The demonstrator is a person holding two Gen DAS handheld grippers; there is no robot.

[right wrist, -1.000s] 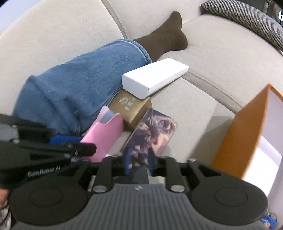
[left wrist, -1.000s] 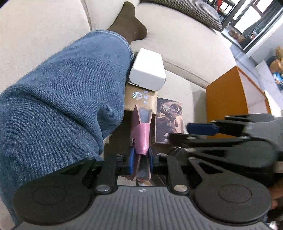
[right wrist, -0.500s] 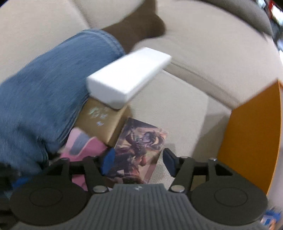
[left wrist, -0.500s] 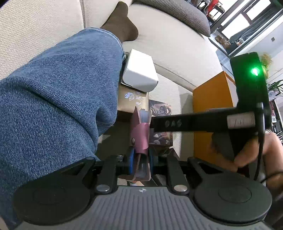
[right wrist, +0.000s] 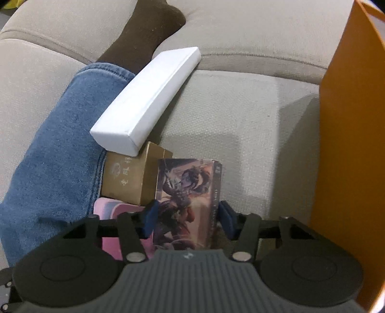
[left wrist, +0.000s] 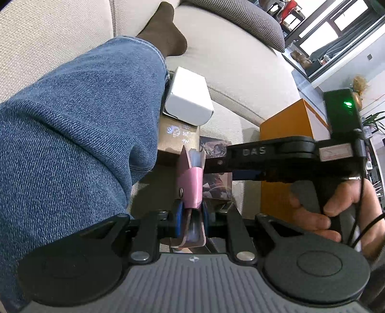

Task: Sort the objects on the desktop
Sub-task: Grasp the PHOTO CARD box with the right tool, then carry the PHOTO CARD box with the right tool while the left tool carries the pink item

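Boxes: one white box (right wrist: 146, 101), one gold box (right wrist: 127, 179); left tongs (left wrist: 190, 218) pinching pink pouch (left wrist: 191, 185), right tongs (right wrist: 187, 218) closing around card box (right wrist: 187, 204).

So we've got a beige fabric sofa (right wrist: 240, 108) with a seam running across its cushions. A leg in blue denim jeans (left wrist: 72, 144) stretches along the seat, ending in a dark brown sock (left wrist: 166, 33) up by the backrest. A grey houndstooth cushion (left wrist: 240, 21) sits on the far end of the sofa. Past it we can see a dark-framed window (left wrist: 336, 33) and some blurry stuff on the sill, too small to make out. Far right there's a bit of a green leafy plant (left wrist: 374, 119)
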